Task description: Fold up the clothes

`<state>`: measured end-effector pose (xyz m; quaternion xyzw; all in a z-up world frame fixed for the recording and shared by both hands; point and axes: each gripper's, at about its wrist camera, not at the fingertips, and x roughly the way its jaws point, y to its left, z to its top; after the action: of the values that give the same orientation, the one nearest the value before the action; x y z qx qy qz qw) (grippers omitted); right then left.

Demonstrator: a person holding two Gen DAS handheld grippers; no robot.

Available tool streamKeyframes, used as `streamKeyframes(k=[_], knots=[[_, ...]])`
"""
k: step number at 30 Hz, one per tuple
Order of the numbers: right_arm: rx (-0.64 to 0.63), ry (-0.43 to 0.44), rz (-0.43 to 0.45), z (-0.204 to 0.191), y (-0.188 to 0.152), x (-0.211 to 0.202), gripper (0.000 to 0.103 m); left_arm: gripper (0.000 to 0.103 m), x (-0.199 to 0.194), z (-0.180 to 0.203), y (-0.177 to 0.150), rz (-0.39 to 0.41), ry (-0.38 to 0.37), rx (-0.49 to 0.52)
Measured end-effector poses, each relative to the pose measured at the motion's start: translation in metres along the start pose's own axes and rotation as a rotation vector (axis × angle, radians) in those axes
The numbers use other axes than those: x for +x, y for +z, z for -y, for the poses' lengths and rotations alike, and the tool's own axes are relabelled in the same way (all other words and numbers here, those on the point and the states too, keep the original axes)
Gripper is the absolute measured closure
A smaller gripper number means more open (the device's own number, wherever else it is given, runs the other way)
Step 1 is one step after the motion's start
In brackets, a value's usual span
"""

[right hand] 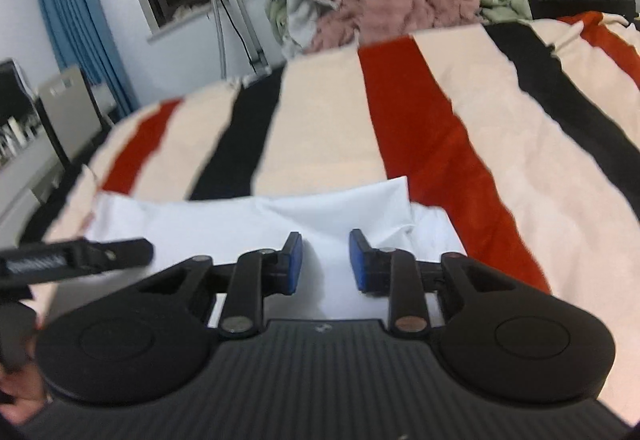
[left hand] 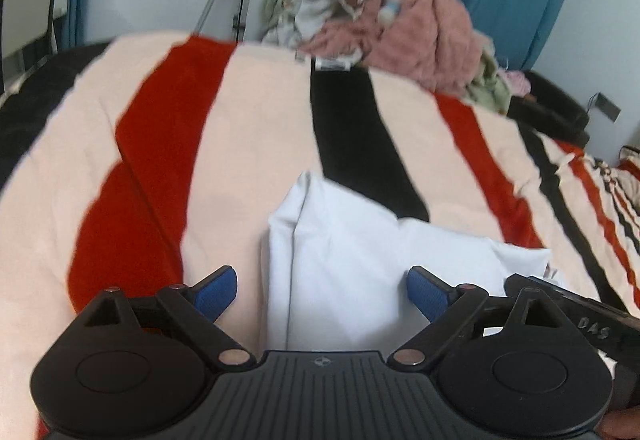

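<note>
Your left gripper (left hand: 322,290) hovers low and level over the striped blanket (left hand: 248,144), jaws spread wide, the folded white garment (left hand: 340,260) lying between and ahead of its fingers. Your right gripper (right hand: 325,260) is narrowly parted, gripping nothing, directly above that garment (right hand: 280,224). A clothes pile (left hand: 380,8) sits well beyond.

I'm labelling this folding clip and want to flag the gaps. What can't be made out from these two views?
- White folded garment: its near edge is hidden behind the left claw body; its type cannot be told.
- Same garment in the right wrist view: near part covered by the right claw.
- Pile of pink, grey and green clothes: blurred, single items indistinct.
- Cream blanket with red and black stripes: cut off by frame edges.
</note>
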<state>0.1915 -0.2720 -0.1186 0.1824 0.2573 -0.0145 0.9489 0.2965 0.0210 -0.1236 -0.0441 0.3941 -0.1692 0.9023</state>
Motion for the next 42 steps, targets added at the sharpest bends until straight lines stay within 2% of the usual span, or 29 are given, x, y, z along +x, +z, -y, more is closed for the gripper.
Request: streamKeyframes(k=[4, 10, 12, 15, 18, 21, 24, 27, 29, 30, 31, 32, 33, 36, 40, 42], knots=[[-0.068, -0.067, -0.046, -0.001, -0.006, 0.020, 0.075, 0.010, -0.013, 0.006, -0.006, 0.032, 0.027, 0.065], [-0.060, -0.035, -0.007, -0.016, -0.007, -0.032, 0.073, 0.010, -0.059, 0.023, -0.026, 0.088, 0.016, 0.161], [-0.064, -0.018, 0.012, -0.019, -0.014, -0.055, 0.073, 0.010, -0.071, 0.025, -0.036, 0.062, 0.004, 0.153], [-0.109, -0.081, -0.010, -0.022, -0.031, -0.070, 0.073, 0.010, -0.079, 0.026, -0.052, 0.016, 0.006, 0.150], [-0.060, -0.109, -0.092, -0.014, -0.045, -0.060, 0.074, 0.009, -0.073, 0.026, -0.067, -0.017, 0.043, 0.168], [-0.051, -0.114, -0.105, -0.014, -0.046, -0.056, 0.074, 0.008, -0.070, 0.023, -0.073, -0.019, 0.043, 0.147], [-0.017, -0.114, -0.093, -0.013, -0.045, -0.062, 0.074, 0.008, -0.084, 0.017, -0.072, 0.001, 0.029, 0.089], [0.122, -0.078, -0.072, -0.004, -0.044, -0.079, 0.071, 0.008, -0.108, 0.013, -0.073, 0.035, -0.006, 0.017], [0.235, -0.041, -0.063, 0.001, -0.045, -0.092, 0.069, 0.008, -0.131, 0.007, -0.077, 0.050, -0.063, -0.066], [0.292, -0.023, -0.058, 0.004, -0.046, -0.099, 0.064, 0.008, -0.142, 0.005, -0.079, 0.055, -0.094, -0.110], [0.349, -0.004, -0.053, 0.007, -0.047, -0.106, 0.046, 0.008, -0.152, 0.001, -0.083, 0.057, -0.133, -0.155], [0.405, 0.015, -0.049, 0.010, -0.047, -0.113, 0.024, 0.008, -0.163, -0.004, -0.088, 0.055, -0.181, -0.201], [0.458, 0.043, -0.046, 0.013, -0.052, -0.119, 0.016, 0.006, -0.166, -0.009, -0.092, 0.045, -0.217, -0.249], [0.627, 0.134, -0.054, 0.022, -0.068, -0.131, 0.013, 0.006, -0.152, -0.023, -0.104, -0.018, -0.280, -0.391], [0.879, 0.226, -0.143, 0.039, -0.092, -0.114, 0.013, 0.009, -0.132, -0.043, -0.119, -0.102, -0.363, -0.582], [0.944, 0.247, -0.150, 0.044, -0.099, -0.104, 0.013, 0.014, -0.117, -0.052, -0.123, -0.115, -0.374, -0.677]])
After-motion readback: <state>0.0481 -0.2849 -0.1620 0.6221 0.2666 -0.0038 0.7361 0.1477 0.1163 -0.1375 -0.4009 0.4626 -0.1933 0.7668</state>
